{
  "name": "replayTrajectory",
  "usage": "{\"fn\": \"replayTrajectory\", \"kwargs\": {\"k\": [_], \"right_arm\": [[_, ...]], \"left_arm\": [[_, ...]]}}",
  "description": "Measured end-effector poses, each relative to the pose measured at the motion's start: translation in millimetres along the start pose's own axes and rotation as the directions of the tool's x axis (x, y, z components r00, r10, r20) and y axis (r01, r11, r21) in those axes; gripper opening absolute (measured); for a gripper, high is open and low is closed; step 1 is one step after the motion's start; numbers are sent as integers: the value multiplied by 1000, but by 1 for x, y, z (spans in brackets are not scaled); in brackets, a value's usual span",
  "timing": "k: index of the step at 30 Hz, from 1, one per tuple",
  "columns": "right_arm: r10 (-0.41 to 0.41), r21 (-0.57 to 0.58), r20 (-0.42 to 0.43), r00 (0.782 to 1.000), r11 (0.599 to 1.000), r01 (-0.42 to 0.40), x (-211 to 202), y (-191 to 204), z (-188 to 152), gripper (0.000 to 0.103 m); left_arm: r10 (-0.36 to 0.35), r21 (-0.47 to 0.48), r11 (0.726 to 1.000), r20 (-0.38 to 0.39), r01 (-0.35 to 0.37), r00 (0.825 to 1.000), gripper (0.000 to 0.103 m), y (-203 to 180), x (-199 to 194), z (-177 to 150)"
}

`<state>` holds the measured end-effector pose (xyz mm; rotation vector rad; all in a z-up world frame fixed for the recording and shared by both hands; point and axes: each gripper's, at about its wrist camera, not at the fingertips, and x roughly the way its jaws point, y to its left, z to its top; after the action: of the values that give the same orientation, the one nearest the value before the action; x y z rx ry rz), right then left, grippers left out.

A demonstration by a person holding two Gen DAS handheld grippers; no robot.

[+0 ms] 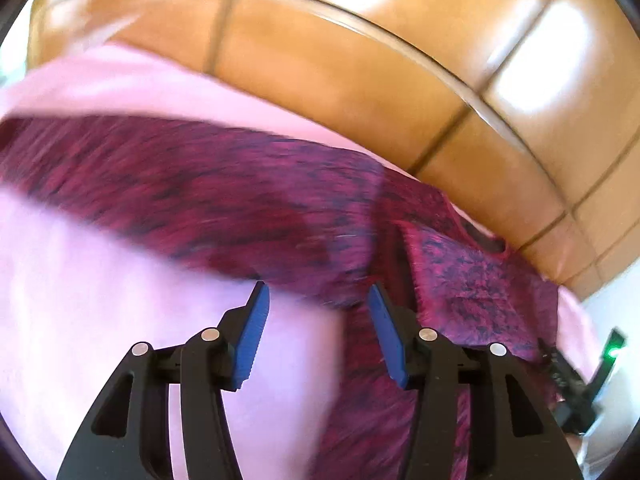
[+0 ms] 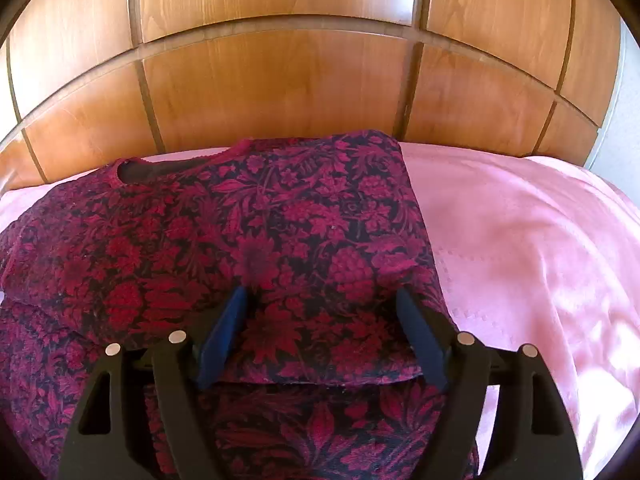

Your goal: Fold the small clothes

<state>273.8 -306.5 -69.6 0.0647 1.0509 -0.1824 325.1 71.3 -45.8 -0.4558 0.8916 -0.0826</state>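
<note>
One crimson-and-black floral garment [image 2: 280, 232], partly folded, on pink bedspread [image 2: 520, 240]

I see the top [image 2: 248, 224] as thick woven cloth, matt and slightly nubby, red flowers on black. The sheet [image 2: 520, 240] under it looks like smooth pink satin with a soft sheen. The headboard [image 2: 280, 80] is glossy varnished wood. My right hand-held gripper [image 2: 322, 300] has matt black plastic arms, blue ribbed pads [image 1: 252, 336], dull metal pins.
</note>
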Motion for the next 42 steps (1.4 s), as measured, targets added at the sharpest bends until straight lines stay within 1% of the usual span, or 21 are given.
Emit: {"fn": "replayTrajectory", "kwargs": {"k": [2,3,4,5,8,10,14,16,20,21,22,23,24,26,28,30,32,34,37,40,42], "right_arm": [[-2,0,6,1000,1000,2,2,1,0,80],[-2,0,7,1000,1000,2,1,0,1,80],[-4,-2,7,1000,1000,4,1,1,1,80],[-6,-4,8,1000,1000,6,1,1,1,80],[-8,-7,9,1000,1000,8,2,1,1,80],[-9,-7,10,1000,1000,9,1,2,0,80],[-9,-9,10,1000,1000,9,2,1,1,80],[-9,-11,11,1000,1000,9,2,2,1,80],[-10,-12,11,1000,1000,10,1,2,1,80],[-11,-13,11,1000,1000,11,2,2,1,80],[-12,-14,11,1000,1000,12,2,2,1,80],[-13,-14,11,1000,1000,13,2,2,1,80],[-13,-13,11,1000,1000,13,2,2,1,80],[-13,-14,11,1000,1000,13,2,2,1,80],[-13,-14,12,1000,1000,13,2,2,1,80],[-12,-14,12,1000,1000,12,2,2,1,80],[-12,-15,11,1000,1000,12,2,2,1,80],[-12,-14,12,1000,1000,12,2,2,1,80],[-13,-15,12,1000,1000,13,2,3,1,80],[-11,-13,11,1000,1000,11,2,3,1,80],[-10,-12,11,1000,1000,10,2,2,1,80]], "left_arm": [[-1,-101,995,-1,1,1000,51,36,-11,1],[-6,-190,982,-5,5,1000,51,64,-16,3],[-13,-248,969,-3,11,1000,51,85,-21,4],[-26,-302,953,14,29,1000,51,106,-27,6],[17,-447,894,118,38,993,51,163,-51,12],[9,-537,840,150,74,989,51,197,-58,19],[0,-620,773,211,135,977,51,232,-59,34],[14,-632,764,217,130,976,51,239,-59,41],[60,-636,766,214,92,975,49,237,-42,60],[68,-636,767,205,80,976,45,237,-36,65],[95,-630,776,178,39,979,27,237,-32,70],[123,-622,783,150,-3,981,16,241,-28,73],[134,-605,796,139,-23,981,15,238,-28,75],[132,-560,829,171,-15,976,11,226,-37,80],[88,-495,868,220,34,972,10,208,-54,80],[32,-399,914,258,76,966,10,174,-69,82],[-31,-303,945,280,119,959,10,139,-78,80],[-97,-183,971,286,154,953,10,92,-85,74],[-187,-19,980,244,198,952,10,24,-79,58],[-250,98,967,150,237,957,10,-35,-57,34],[-260,163,956,77,245,962,10,-68,-36,15]]}}
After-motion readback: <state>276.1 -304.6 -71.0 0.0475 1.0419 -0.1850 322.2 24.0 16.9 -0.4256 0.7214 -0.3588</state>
